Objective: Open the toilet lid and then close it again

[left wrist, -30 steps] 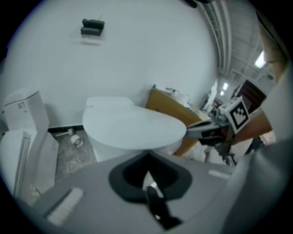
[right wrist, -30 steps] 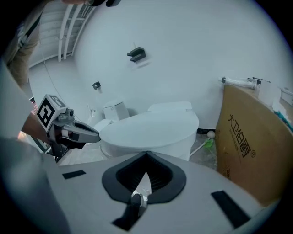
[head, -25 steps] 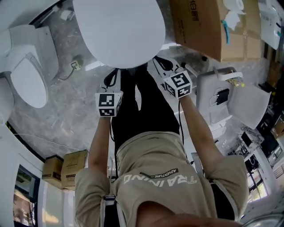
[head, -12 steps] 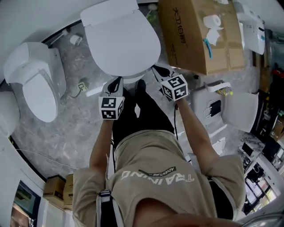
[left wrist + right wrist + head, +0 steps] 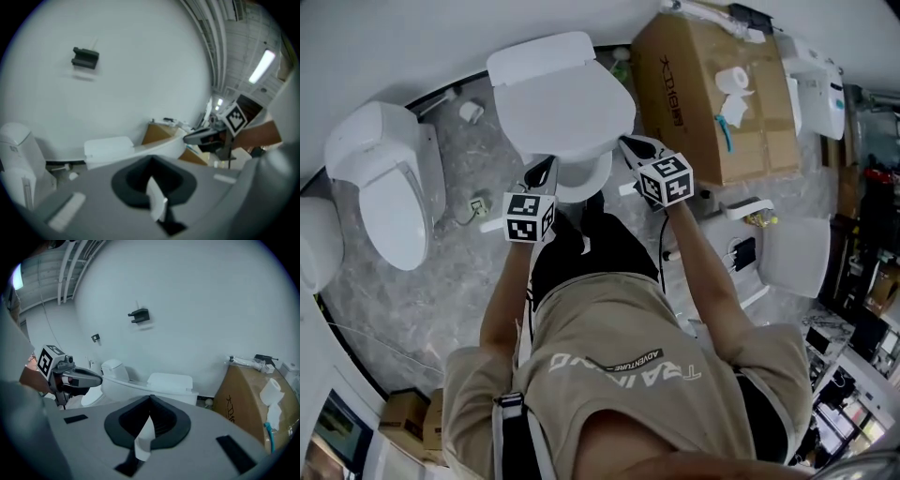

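In the last second the left hand-held gripper (image 5: 542,172), jaws shut and empty, had closed in on the front of the bowl (image 5: 581,178), where the toilet lid (image 5: 562,98) lay flat, and the right hand-held gripper (image 5: 634,147), likewise shut on nothing, flanked it, so lifting seemed imminent.

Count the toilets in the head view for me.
3: a toilet straight ahead, a second toilet to its left, a third toilet cut off at the far-left edge. White fixtures on the right may include more; cannot tell.

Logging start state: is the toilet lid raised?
No, the toilet lid lies flat over the bowl in the head view.
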Available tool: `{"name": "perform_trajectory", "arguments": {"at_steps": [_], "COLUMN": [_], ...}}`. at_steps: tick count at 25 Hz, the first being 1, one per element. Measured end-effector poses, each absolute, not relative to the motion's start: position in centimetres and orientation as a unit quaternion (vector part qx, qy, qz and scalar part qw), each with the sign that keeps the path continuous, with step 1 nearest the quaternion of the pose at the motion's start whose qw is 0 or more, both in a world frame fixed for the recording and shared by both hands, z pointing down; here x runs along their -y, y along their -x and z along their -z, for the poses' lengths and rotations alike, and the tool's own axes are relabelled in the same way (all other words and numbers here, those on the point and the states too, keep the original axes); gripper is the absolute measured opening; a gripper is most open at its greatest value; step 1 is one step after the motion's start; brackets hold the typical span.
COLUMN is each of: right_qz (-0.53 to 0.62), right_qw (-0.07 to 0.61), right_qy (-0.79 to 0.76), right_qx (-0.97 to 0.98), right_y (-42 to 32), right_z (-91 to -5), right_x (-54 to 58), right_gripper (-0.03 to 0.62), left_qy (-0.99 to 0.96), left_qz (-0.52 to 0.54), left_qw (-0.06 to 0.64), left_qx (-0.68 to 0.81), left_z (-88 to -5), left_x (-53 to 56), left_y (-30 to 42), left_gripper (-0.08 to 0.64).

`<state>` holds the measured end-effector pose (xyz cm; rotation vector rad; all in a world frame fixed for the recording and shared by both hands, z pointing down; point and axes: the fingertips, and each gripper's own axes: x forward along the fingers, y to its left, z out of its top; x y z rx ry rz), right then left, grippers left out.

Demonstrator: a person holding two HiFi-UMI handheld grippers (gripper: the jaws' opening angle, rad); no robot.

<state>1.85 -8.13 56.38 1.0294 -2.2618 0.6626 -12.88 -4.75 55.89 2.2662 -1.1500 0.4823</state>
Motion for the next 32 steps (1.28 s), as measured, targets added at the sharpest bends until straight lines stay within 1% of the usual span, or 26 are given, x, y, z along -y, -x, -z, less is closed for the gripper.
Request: {"name": "perform_trajectory", "arguments": {"at_steps": [7,13,18,23,28,32], "right_qz": [-0.240,-0.259,-0.285,-0.275,-0.239,-0.239], "right_qw": [0.274,0.258,0.226,0.242,0.258,0.242], "right_qy": [-0.354,-0.313,-0.300,-0.258,-0.267,-0.276], "right_qx": [0.861,0.876,0.882,0.894,0.897,0.899], "right_y": [-1.1,-0.2,0.4,1.1,1.9,2.5], "right_z": [-53.9,-52.1,-50.4,-49.2,-48.3,-47.5], "right_x": [11.0,13.6,16.5,18.8,21.0,22.9], "right_gripper": [0.014,0.014,0.014,0.014,0.014,0.014], "left_qy": [-0.834,-0.808,-0.787,-0.766,-0.748,-0.752], "left_qz": [-0.178,-0.204,-0.221,-0.227,-0.237,-0.227], "left_qw": [0.263,0.258,0.253,0.245,0.226,0.223], "left_qx": [0.452,0.489,0.518,0.550,0.577,0.578], "left_z": [-53.5,-51.6,-49.9,-48.8,-47.8,-47.0], "left_x": [7.6,10.2,13.1,15.4,17.7,19.6], "left_y": [13.6,14.4,15.1,15.7,16.3,17.0], "left_gripper": [0.006,0.006,0.006,0.006,0.005,0.005]}}
